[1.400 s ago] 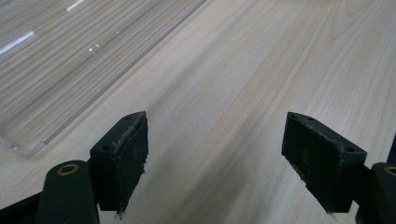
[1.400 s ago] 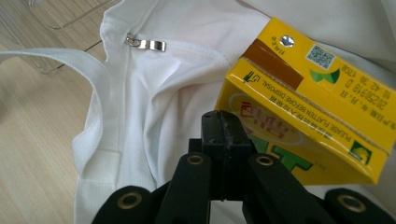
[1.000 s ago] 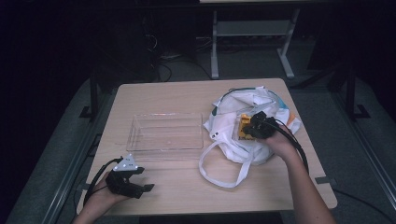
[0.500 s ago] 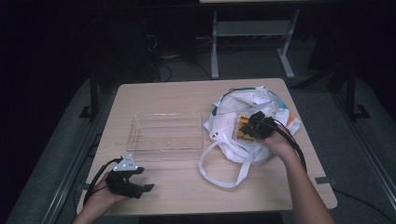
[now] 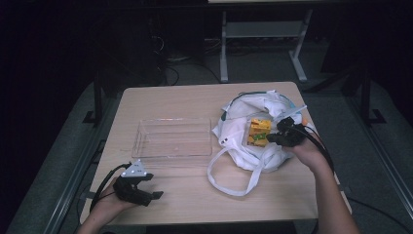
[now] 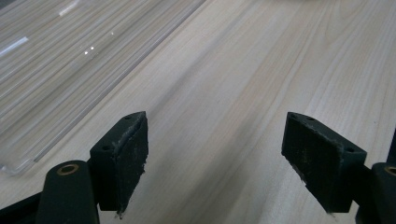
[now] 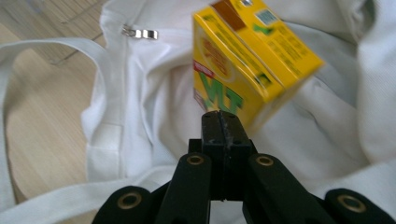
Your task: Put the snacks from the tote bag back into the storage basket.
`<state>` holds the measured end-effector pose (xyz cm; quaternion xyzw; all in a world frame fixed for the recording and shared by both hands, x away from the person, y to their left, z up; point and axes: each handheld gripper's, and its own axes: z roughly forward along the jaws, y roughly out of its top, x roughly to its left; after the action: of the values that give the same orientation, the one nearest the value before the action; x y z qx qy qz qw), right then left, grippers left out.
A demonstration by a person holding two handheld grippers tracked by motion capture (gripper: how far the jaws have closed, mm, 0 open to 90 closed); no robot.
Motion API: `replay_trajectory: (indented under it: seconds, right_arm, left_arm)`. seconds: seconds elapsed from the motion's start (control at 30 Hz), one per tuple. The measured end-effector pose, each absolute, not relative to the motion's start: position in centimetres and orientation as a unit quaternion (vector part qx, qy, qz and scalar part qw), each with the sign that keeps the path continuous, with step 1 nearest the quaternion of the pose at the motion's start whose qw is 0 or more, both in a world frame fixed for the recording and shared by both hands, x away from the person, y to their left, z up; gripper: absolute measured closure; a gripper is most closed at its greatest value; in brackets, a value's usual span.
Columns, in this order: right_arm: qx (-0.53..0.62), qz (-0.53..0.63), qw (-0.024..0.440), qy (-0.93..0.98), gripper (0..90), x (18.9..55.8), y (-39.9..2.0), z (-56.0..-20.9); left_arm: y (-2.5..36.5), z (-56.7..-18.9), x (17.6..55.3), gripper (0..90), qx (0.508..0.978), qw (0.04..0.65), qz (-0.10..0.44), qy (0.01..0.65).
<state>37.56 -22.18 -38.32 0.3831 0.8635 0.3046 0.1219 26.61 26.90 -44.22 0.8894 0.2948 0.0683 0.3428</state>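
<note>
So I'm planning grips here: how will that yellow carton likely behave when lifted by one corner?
The yellow carton looks stiff, with flat faces and sharp edges. It hangs tilted from the right gripper, whose jaws are shut on its lower corner, so it may swing or twist. Its glossy print suggests it could slip.
</note>
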Motion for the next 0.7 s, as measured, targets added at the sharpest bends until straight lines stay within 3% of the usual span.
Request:
replay_trajectory:
  seconds: [0.7]
  right_arm:
    - [0.396, 0.308, 0.125, 0.856, 89.7, 39.5, -23.7, -39.7]
  left_arm:
    - [27.2, -44.3, 26.1, 22.5, 0.889, 0.339, 0.071, 0.301]
